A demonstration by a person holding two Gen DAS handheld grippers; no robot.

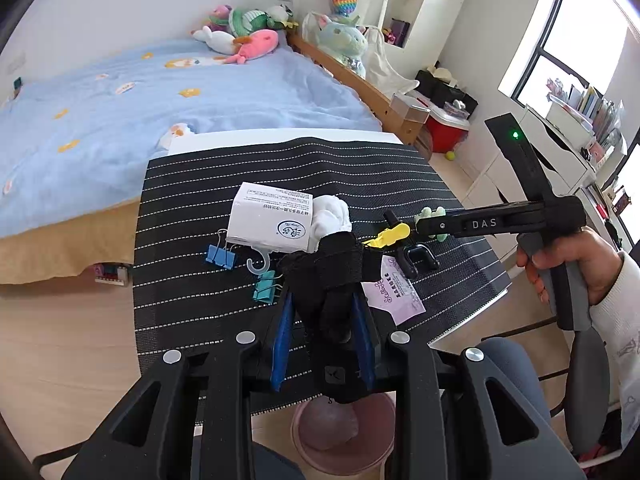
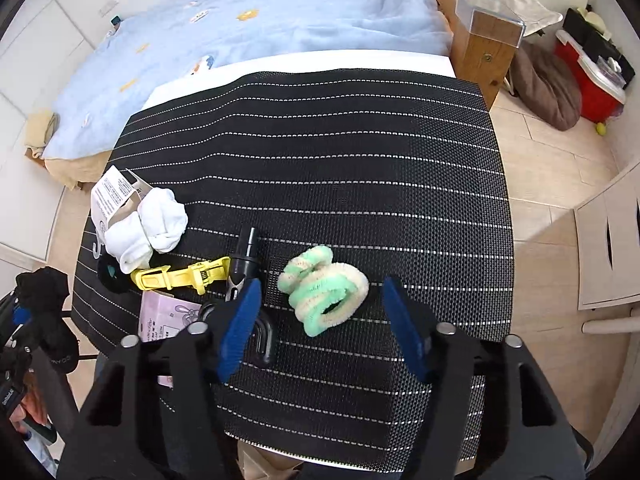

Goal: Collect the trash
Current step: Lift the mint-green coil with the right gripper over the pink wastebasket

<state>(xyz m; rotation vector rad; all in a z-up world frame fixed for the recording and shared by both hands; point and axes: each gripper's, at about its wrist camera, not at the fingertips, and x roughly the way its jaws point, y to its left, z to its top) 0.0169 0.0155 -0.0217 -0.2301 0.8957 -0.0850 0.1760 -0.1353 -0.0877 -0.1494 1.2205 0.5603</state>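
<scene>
My left gripper (image 1: 325, 312) is shut on a black sock (image 1: 328, 280) and holds it above the near edge of the black striped mat (image 1: 192, 248). A pink bin (image 1: 340, 436) stands on the floor right below it. My right gripper (image 2: 320, 320) is open, its blue pads (image 2: 240, 324) on either side of a green-and-cream fuzzy hair tie (image 2: 324, 292) on the mat (image 2: 360, 160). A white sock bundle (image 2: 148, 228), a white paper label (image 1: 272, 220), a yellow clip (image 2: 180, 278), a pink card (image 1: 400, 292) and a black clip (image 2: 246, 264) lie nearby.
Blue (image 1: 218, 256) and teal (image 1: 266, 286) binder clips and a clear plastic hook (image 1: 258, 264) lie on the mat. A bed with a blue cover (image 1: 140, 100) is behind the table. Shelves and a desk (image 1: 560, 140) stand at the right, a red box (image 1: 446, 132) on the floor.
</scene>
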